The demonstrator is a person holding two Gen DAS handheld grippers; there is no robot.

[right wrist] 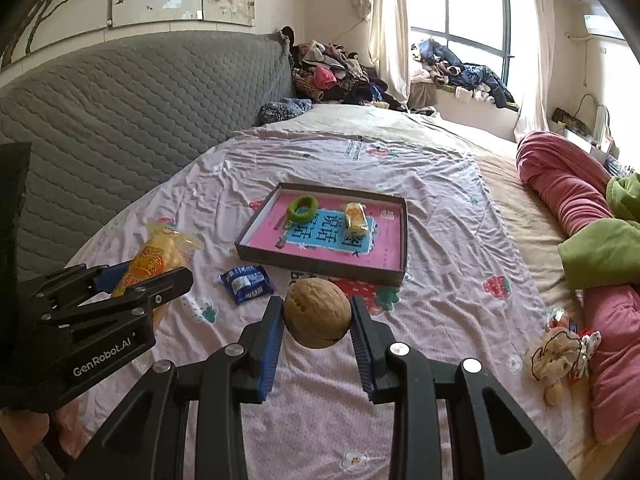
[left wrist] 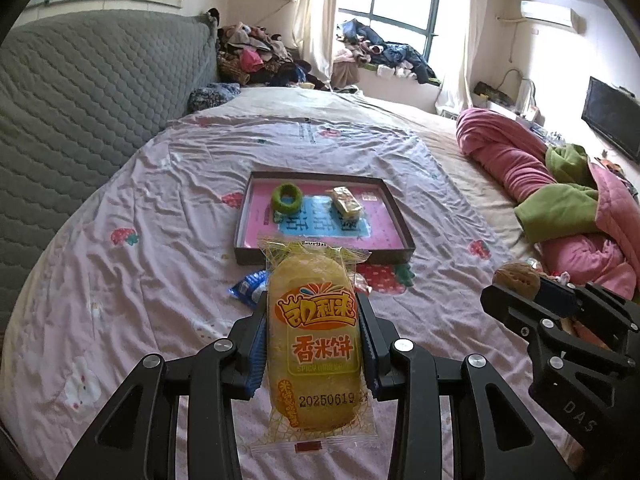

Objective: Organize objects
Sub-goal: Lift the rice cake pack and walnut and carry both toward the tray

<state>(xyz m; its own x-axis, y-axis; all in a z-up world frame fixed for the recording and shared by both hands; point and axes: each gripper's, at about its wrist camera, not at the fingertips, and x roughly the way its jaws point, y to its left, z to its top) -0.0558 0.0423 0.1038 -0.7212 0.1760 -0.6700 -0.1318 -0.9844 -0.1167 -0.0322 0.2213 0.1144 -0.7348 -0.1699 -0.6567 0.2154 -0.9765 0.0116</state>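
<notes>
My left gripper [left wrist: 314,320] is shut on a yellow rice-cracker packet [left wrist: 316,344], held above the bed; it also shows in the right wrist view [right wrist: 156,260]. My right gripper [right wrist: 318,320] is shut on a brown walnut [right wrist: 317,312], which also shows at the right of the left wrist view [left wrist: 516,280]. Ahead on the bed lies a shallow dark tray [left wrist: 256,196] [right wrist: 400,236] with a pink bottom. In it are a green ring [left wrist: 286,199] [right wrist: 302,208] and a small yellow snack packet [left wrist: 347,201] [right wrist: 356,219]. A blue packet [right wrist: 247,283] [left wrist: 249,287] lies on the sheet before the tray.
The bed has a pink strawberry-print sheet [right wrist: 440,208] and a grey quilted headboard [right wrist: 132,112] on the left. A pink and green blanket [right wrist: 592,240] is heaped on the right. A small plush toy and wrapped bits [right wrist: 556,356] lie beside it. Clothes are piled by the window [right wrist: 464,72].
</notes>
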